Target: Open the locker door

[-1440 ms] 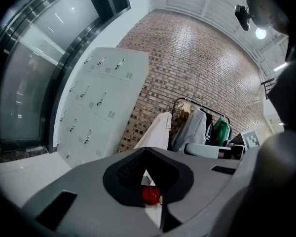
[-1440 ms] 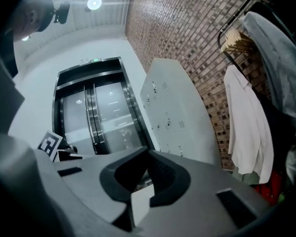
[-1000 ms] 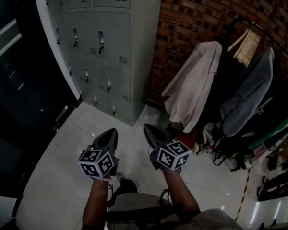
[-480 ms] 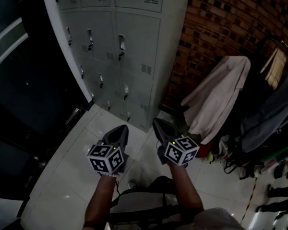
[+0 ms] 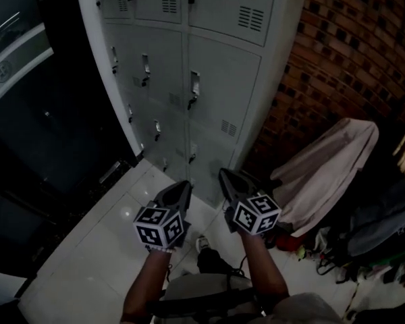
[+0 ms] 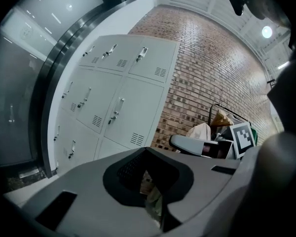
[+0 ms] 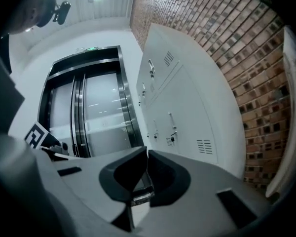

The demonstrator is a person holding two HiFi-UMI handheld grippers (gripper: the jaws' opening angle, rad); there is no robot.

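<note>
A grey bank of lockers [image 5: 219,79] fills the top middle of the head view, all doors closed, each with a small metal handle [image 5: 194,90]. My left gripper [image 5: 182,187] and right gripper [image 5: 227,176] are held side by side low in that view, pointing at the lockers and short of them. Both have their jaws together with nothing between them. The left gripper view shows the lockers [image 6: 123,98] ahead past the left gripper [image 6: 147,151]. In the right gripper view the lockers [image 7: 182,112] run along the right, beyond the right gripper [image 7: 147,152].
Dark lift doors with a steel frame [image 5: 27,113] stand left of the lockers. A brick wall [image 5: 351,52] runs on the right, with a beige garment [image 5: 331,174] and other clothes on a rack below it. White floor tiles [image 5: 88,248] lie underfoot.
Both grippers have been carried forward toward the lockers, which now look larger and nearer the centre. The clothes rack has slid off to the right. The jaws look the same.
</note>
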